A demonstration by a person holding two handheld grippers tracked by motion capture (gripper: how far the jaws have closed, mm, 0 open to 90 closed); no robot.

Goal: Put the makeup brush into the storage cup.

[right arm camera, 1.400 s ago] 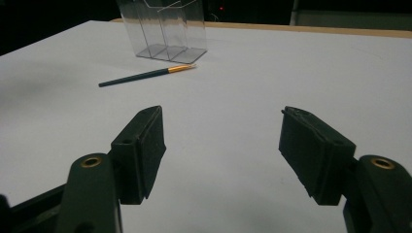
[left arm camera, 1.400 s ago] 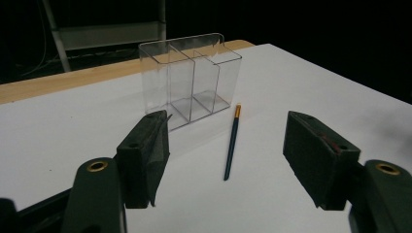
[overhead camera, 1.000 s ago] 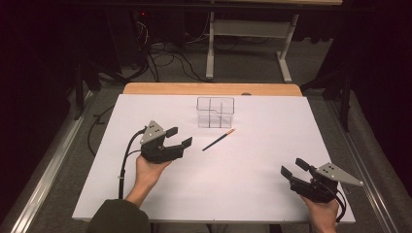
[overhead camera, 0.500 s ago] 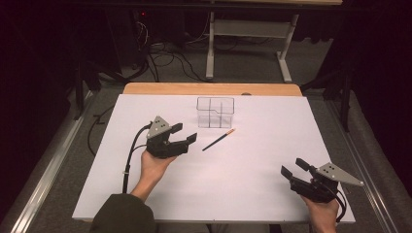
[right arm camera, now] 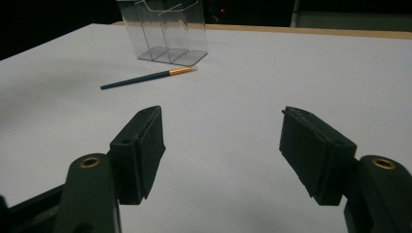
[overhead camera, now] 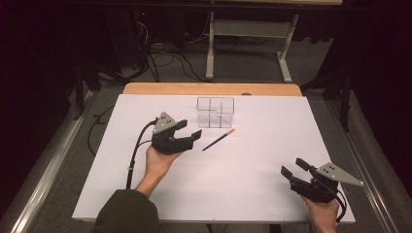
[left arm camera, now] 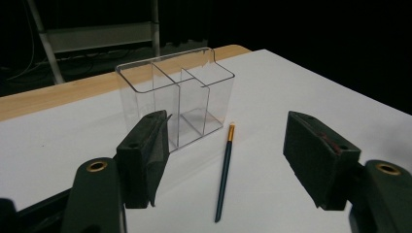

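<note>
The left gripper point(overhead camera: 188, 136) is advancing toward the centre of the high view: over the last second it has been sliding up and rightward from the left-middle of the frame, and it is now sitting just left of the dark pencil point(overhead camera: 218, 139), near it but not yet touching. Its jaws are standing wide apart and holding nothing; in the left gripper view the pencil point(left arm camera: 224, 172) is lying on the white table sheet point(left arm camera: 272, 87) in the gap between the two black jaws, its gold ferrule end pointing up toward the clear divided organizer point(left arm camera: 176, 99) that is standing upright in the upper middle of that frame. The pencil is lying flat, angled, with its ferrule tip close beside the lower right corner of the organizer point(overhead camera: 215, 112), which is occupying the upper centre of the high view. The right gripper point(overhead camera: 293, 173) is staying where it was, parked at the lower right of the high view, well apart from both things, its jaws likewise spread and empty; from its own camera the pencil point(right arm camera: 148, 77) and organizer point(right arm camera: 165, 30) are appearing far off in the upper left. Judging from this, the reach is nearly finished and the left hand is lining up to pinch the pencil, probably in order to drop it into one of the organizer's compartments.
</note>
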